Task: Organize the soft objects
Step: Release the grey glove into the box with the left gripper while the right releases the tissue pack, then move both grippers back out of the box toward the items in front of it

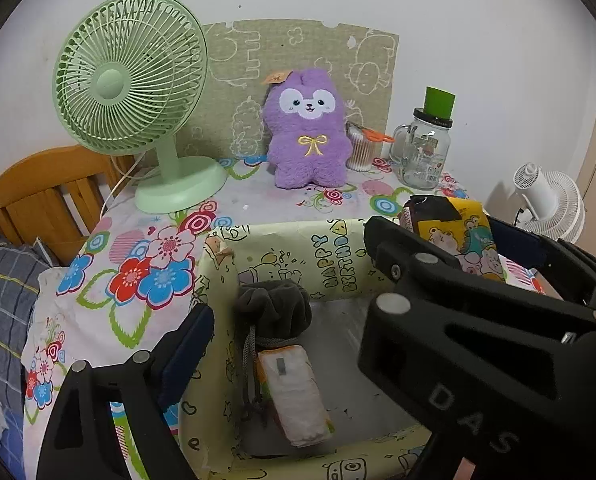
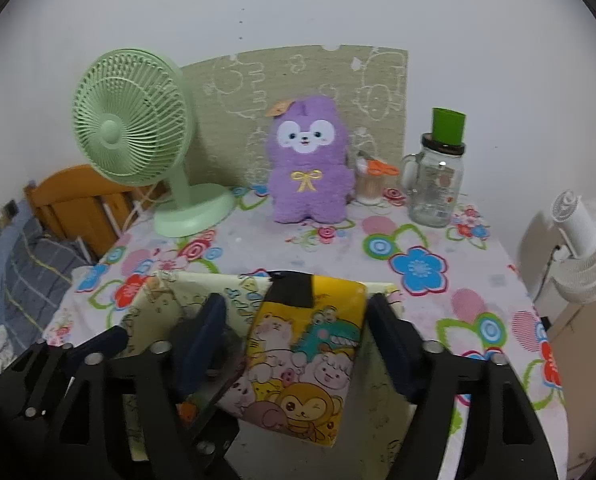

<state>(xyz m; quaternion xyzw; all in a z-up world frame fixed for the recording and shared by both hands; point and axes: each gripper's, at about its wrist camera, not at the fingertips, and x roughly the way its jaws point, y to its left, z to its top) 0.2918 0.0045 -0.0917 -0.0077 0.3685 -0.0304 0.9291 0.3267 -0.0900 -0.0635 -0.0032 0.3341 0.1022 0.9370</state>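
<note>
A person's right gripper (image 2: 298, 344) is hovering with jaws spread around a cartoon-print pouch (image 2: 301, 364) over the paper-lined box (image 1: 298, 248) on the tabletop (image 2: 437, 280); whether a pad is touching it is unclear. The left gripper (image 1: 282, 320), also spread and empty, is hanging above a grey drawstring bag (image 1: 274, 308) and tissue pack (image 1: 294, 396) inside. The pouch likely wants lowering flat beside them before it is let go.

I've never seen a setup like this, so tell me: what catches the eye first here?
Probably the purple plush toy standing at the back of the flowery tablecloth, with a green fan to its left. Up front, a yellow cartoon pack sits between the right gripper's open jaws, above a birthday-print box.
</note>
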